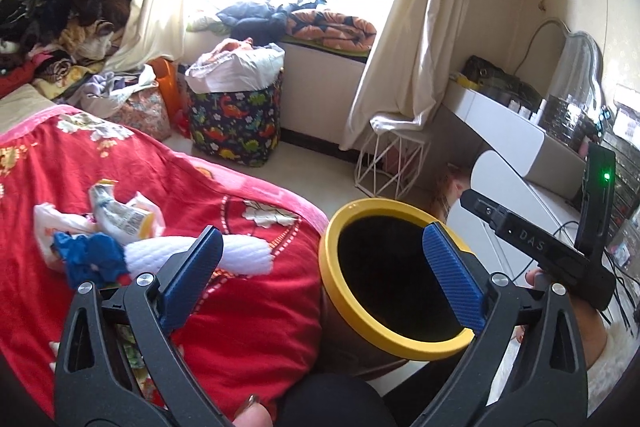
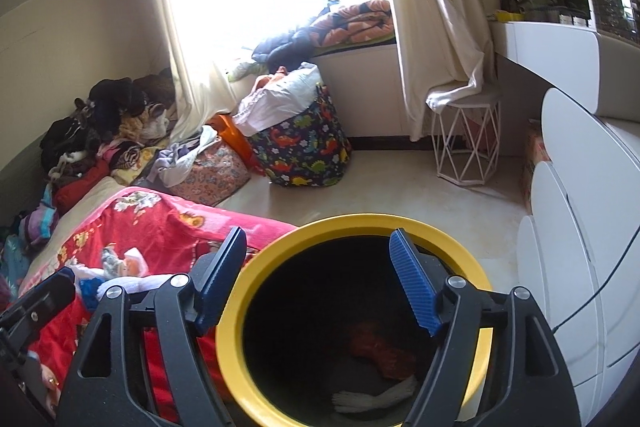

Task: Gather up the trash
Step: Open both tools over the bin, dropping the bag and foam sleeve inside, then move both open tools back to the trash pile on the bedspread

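Note:
A bin with a yellow rim point(image 1: 356, 311) point(image 2: 232, 307) and a dark inside stands beside the bed. At its bottom lie a reddish scrap point(image 2: 380, 347) and a white scrap point(image 2: 376, 397). My left gripper point(image 1: 326, 263) is open with nothing between its blue pads, straddling the bin's near rim and the bed edge. My right gripper point(image 2: 318, 277) hangs open and empty right over the bin's mouth; it also shows as a black body point(image 1: 540, 251) at the right of the left wrist view. On the red blanket point(image 1: 248, 307) lies a heap of trash: white foam piece point(image 1: 244, 255), blue crumpled scrap point(image 1: 88, 257), printed wrappers point(image 1: 116, 215).
A dinosaur-print basket point(image 1: 236, 123) point(image 2: 308, 151) stuffed with bags stands by the window. A white wire stool point(image 2: 466, 143), white drawers point(image 2: 572, 267) and a dressing table point(image 1: 512, 131) line the right side. Clothes point(image 1: 60, 19) pile up at the bed's far end.

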`<state>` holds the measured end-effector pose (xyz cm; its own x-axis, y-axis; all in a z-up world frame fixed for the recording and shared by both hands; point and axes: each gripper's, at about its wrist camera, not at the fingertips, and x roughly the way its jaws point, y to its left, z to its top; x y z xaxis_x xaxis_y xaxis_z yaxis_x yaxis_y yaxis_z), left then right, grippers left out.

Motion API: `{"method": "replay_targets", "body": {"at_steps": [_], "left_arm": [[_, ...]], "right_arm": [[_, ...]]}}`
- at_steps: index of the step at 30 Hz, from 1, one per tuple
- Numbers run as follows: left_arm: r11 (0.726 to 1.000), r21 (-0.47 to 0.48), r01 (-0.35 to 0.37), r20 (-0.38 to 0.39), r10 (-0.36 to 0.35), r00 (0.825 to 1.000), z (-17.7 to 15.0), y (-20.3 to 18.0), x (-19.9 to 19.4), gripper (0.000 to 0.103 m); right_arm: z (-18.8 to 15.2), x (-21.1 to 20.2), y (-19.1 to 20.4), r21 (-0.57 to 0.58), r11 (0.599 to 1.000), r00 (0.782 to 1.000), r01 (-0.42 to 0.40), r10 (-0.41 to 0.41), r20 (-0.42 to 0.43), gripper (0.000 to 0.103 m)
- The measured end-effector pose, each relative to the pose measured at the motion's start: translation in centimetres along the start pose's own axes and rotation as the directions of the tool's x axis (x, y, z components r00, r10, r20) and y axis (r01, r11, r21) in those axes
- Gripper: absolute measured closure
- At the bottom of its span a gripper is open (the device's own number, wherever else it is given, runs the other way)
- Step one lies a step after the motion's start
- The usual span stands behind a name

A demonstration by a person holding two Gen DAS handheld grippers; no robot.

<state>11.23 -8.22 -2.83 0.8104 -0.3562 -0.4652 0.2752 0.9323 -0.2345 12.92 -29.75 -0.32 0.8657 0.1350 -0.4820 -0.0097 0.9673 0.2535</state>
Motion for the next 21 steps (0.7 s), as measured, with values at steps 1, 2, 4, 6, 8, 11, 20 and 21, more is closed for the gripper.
{"method": "replay_targets", "body": {"at_steps": [1, 2, 4, 6, 8, 11, 20, 21], "left_arm": [[1.0, -0.003, -0.004, 0.004, 0.004, 1.0, 0.1, 0.2, -0.2, 0.011], [1.0, -0.009, -0.01, 0.011, 0.01, 1.0, 0.2, 0.5, -0.4, 0.011], [1.0, -0.017, -0.018, 0.02, 0.018, 1.0, 0.4, 0.9, -0.7, 0.011], [0.999, -0.025, -0.026, 0.028, 0.027, 0.999, 0.4, 1.4, -1.0, 0.011], [0.999, -0.034, -0.035, 0.037, 0.036, 0.999, 0.5, 1.8, -1.3, 0.011], [0.998, -0.043, -0.045, 0.046, 0.047, 0.998, 0.7, 2.5, -1.7, 0.011], [0.994, -0.077, -0.079, 0.069, 0.084, 0.994, 0.9, 4.6, -3.1, 0.011], [0.994, -0.078, -0.082, 0.07, 0.087, 0.994, 0.9, 4.8, -3.1, 0.011]], "right_arm": [[0.0, -0.1, 0.3, -0.005, 1.0, 1.0, -0.007, 0.007, 0.002, 0.03], [0.1, -0.2, 0.6, -0.009, 1.0, 1.0, -0.013, 0.013, 0.004, 0.03], [0.1, -0.3, 1.2, -0.018, 1.0, 1.0, -0.023, 0.023, 0.005, 0.029], [0.0, -0.4, 1.7, -0.026, 0.999, 0.999, -0.035, 0.035, 0.005, 0.028], [0.0, -0.6, 2.3, -0.038, 0.998, 0.999, -0.046, 0.046, 0.005, 0.028], [-0.1, -0.7, 3.2, -0.06, 0.996, 0.998, -0.063, 0.064, 0.004, 0.028], [-0.8, -0.6, 5.9, -0.108, 0.988, 0.994, -0.112, 0.111, -0.015, 0.027], [-0.9, -0.6, 6.3, -0.114, 0.987, 0.993, -0.116, 0.115, -0.017, 0.027]]}}
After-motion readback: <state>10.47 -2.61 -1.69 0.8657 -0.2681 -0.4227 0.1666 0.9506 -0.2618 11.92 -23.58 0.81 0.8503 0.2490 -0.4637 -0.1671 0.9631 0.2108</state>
